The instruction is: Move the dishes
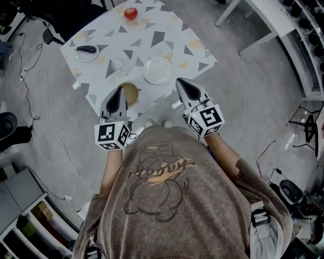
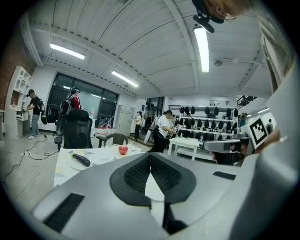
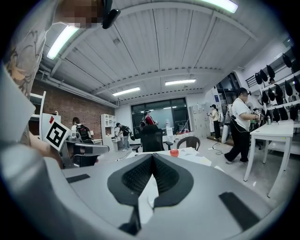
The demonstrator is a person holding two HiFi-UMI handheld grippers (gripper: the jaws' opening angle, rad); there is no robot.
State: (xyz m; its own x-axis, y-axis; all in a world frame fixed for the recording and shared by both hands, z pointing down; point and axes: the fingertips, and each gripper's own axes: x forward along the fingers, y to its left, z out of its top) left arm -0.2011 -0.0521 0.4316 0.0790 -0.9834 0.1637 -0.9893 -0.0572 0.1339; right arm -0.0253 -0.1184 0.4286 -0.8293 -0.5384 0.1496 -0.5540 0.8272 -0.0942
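1. Table: patterned cloth, set cornerwise to the person, one corner pointing at them
2. Left gripper: jaws fully together, pads meeting along their length, nothing between them. It sits low over the near corner of the table
3. Tan bowl: by the near corner, its left side covered by the left gripper in the head view. Contact uncertain; the gripper may only be above the rim
4. Right gripper: jaws also closed tip to tip, holding nothing. It is at the near-right edge of the table, tips pointing in over the cloth
5. White plate: empty, just inside the near-right edge, between the two gripper tips and a little beyond them, apart from both
6. Glass bowl: clear, toward the table's middle, left of the white plate and beyond the tan bowl
7. Saucer: at the left corner, with a dark eggplant lying across it
8. Apple: red, at the far corner, well apart from the dishes; both gripper views show it beyond the closed jaws
9. All four dishes rest on the table
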